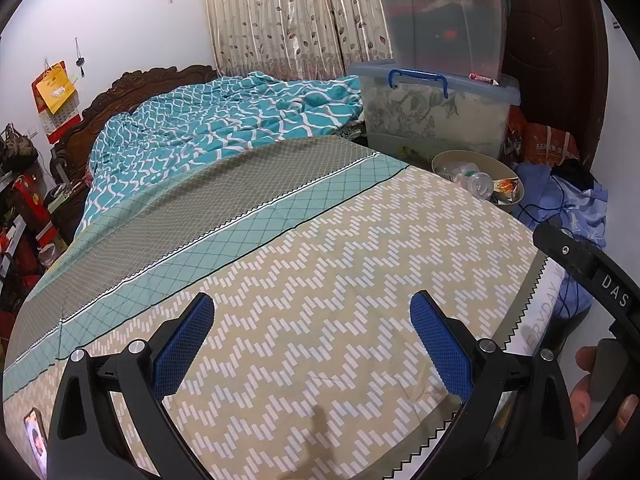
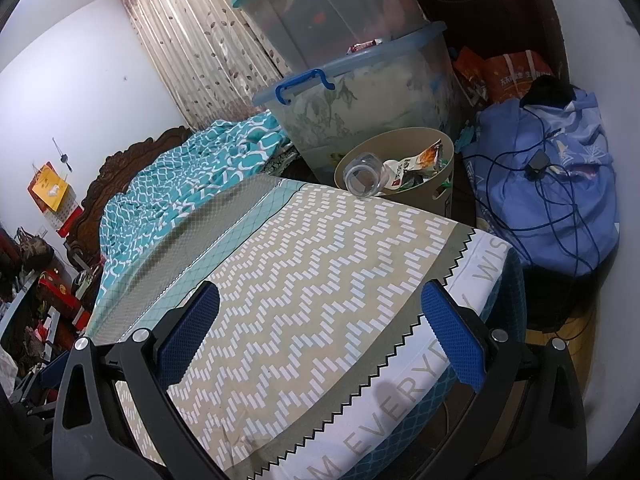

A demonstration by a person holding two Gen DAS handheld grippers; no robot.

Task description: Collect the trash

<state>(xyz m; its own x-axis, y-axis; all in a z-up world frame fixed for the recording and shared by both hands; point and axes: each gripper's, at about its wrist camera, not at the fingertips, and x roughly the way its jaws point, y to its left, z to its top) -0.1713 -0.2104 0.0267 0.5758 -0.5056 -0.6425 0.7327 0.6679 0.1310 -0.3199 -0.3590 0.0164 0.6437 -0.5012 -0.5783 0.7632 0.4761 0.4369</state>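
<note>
With both grippers (image 1: pixel 312 340) (image 2: pixel 320 336) held wide apart and empty over the bed (image 2: pixel 320 264), the bin (image 2: pixel 444 196) beside it, packed with light crinkly trash, is probably best gripped at its stiff rim.

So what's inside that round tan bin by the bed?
The tan bin holds a clear plastic bottle and crumpled snack wrappers. Anything underneath them is hidden.

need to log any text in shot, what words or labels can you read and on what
"M EVERYD" then "WIS", partly hidden: bed sheet border
"DAS": right gripper body, seen from the left wrist
Print on orange bag, calendar and wrappers in the trash bin: too small to read
</note>
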